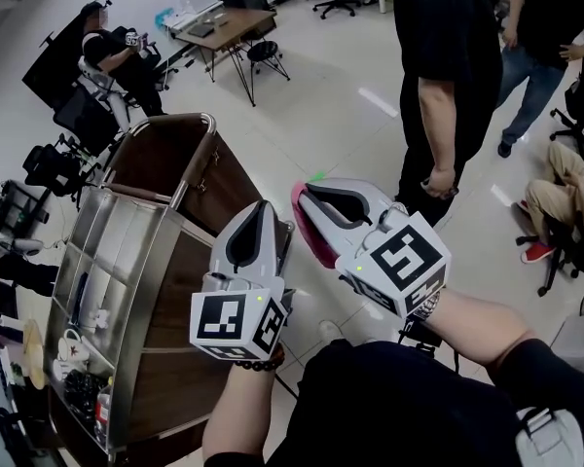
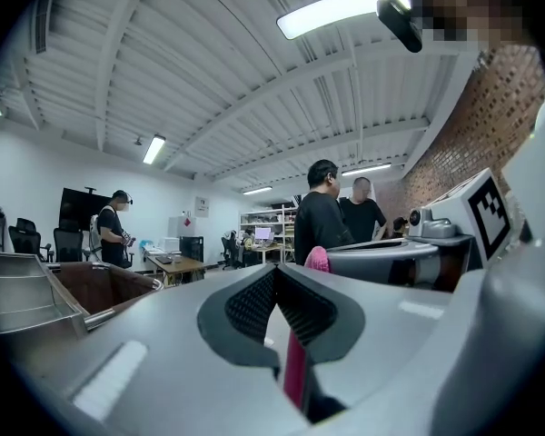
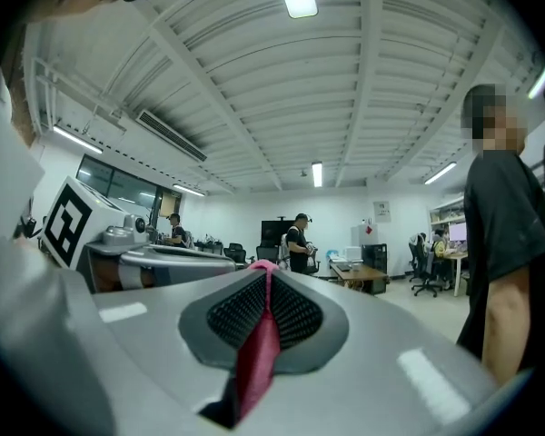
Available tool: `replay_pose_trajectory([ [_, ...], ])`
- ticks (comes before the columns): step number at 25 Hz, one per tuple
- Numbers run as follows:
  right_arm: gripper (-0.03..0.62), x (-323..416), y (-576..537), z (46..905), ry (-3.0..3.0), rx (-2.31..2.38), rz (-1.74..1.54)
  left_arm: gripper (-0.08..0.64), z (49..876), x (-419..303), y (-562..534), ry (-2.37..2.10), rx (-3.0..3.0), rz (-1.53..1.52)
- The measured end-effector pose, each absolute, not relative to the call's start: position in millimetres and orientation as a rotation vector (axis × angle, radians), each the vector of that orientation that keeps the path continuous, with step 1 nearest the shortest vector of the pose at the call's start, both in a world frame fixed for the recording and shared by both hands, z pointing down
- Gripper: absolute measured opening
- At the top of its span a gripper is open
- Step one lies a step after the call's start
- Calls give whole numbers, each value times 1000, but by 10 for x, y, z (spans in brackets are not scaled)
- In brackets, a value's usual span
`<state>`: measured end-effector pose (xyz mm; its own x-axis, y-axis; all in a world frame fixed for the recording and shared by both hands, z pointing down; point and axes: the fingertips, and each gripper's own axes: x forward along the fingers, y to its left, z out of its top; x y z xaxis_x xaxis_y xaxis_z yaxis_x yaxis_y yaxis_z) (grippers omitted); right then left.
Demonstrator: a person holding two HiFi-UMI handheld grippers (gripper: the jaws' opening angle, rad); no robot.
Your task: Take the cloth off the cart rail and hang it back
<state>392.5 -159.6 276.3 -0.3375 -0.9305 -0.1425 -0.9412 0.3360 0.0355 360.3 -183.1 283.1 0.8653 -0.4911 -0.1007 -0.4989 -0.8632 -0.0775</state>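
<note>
We hold the left gripper (image 1: 263, 207) and the right gripper (image 1: 303, 192) side by side, raised beside the cart (image 1: 175, 358). The pink cloth (image 1: 312, 233) hangs between them, clear of the cart rail (image 1: 197, 154).

In the right gripper view, the right gripper (image 3: 266, 269) is clenched on the cloth (image 3: 257, 352), which runs along the seam of the pads.

In the left gripper view, the left gripper (image 2: 277, 271) has its jaws closed. A strip of cloth (image 2: 297, 371) shows in the slot behind the pads, so we read this as a grasp.
</note>
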Motion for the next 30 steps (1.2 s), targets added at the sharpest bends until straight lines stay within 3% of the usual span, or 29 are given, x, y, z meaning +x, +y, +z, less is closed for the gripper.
replay_pose_trajectory([
  [11,14,4224,-2313,2802,2520,-1727,154,2,2822,3895,-2529,809,-2941,140],
  [30,14,4000,-4030,2692,2621,-1595,203,3,2800,3573,-4156,988,-2886,209],
])
